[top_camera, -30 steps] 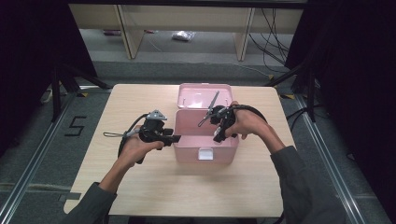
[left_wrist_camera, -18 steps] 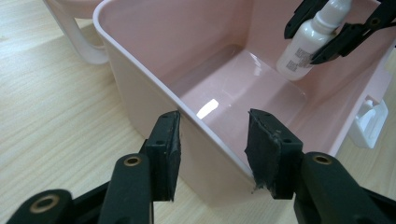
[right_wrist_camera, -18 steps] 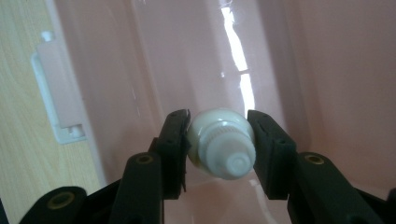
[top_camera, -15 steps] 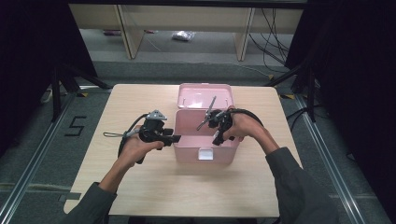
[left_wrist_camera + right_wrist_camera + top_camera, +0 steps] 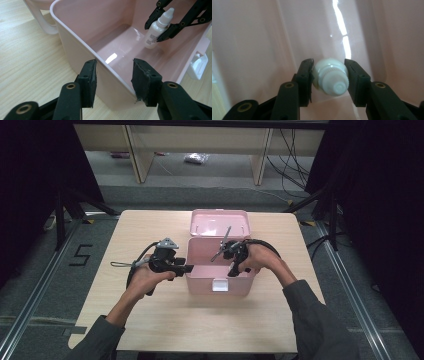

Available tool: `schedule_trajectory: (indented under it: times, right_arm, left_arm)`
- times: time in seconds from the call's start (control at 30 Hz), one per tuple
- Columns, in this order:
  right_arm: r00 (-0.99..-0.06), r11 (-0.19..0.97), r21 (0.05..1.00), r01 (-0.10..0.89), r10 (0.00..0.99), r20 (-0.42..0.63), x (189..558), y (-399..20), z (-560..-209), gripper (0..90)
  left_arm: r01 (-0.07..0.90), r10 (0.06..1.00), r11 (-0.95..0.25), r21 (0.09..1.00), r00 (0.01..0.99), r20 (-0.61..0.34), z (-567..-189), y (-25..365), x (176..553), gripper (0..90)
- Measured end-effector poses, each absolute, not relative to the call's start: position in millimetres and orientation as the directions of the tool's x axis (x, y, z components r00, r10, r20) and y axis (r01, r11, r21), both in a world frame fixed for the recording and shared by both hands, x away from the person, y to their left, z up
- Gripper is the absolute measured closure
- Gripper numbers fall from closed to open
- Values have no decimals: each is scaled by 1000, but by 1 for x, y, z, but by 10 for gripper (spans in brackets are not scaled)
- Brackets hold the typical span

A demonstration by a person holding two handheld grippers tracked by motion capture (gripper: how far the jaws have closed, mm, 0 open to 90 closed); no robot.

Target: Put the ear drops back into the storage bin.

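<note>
Overhead: pink box (image 5: 218,272) at tabletop (image 5: 150,320) centre, lid open toward 12 o'clock. Left tongs (image 5: 188,267) at the box's 9 o'clock wall; right tongs (image 5: 233,270) dipping inside from 3 o'clock.

From the left tongs (image 5: 113,72): spread, straddling the box wall (image 5: 75,47), one pad outside, one inside, not visibly pressing. At 1 o'clock, white dropper bottle (image 5: 157,28) upright above the box floor, pinched by the other tongs (image 5: 160,25).

From the right tongs (image 5: 328,75): pinching the bottle (image 5: 330,78) by its sides, cap toward camera, pink box interior (image 5: 262,37) behind.
</note>
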State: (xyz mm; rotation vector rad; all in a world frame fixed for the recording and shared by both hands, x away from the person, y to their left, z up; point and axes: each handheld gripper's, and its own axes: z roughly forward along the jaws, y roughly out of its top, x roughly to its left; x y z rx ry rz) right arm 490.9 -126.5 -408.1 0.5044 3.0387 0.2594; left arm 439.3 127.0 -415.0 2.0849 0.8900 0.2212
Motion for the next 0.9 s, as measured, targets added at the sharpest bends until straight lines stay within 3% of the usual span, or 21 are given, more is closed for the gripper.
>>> schedule_trajectory:
  times: [0.33,0.43,0.63,0.87,0.9]
  right_arm:
    - [-941,930,151,334,339,-12,492,-128,-416,604]
    - [-960,946,178,270,278,-22,495,-127,-418,604]
    - [-948,936,161,314,319,-4,492,-128,-423,604]
    - [-958,945,168,280,285,-11,494,-132,-429,603]
    - [-948,936,156,315,320,-4,492,-131,-429,603]
  left_arm:
    - [533,677,-390,751,719,-159,-415,126,437,541]
    - [536,677,-390,749,718,-161,-414,126,437,541]
    - [515,664,-399,759,733,-149,-415,127,439,541]
    - [537,673,-391,747,721,-166,-414,126,437,540]
    - [538,673,-390,748,720,-167,-414,126,437,540]
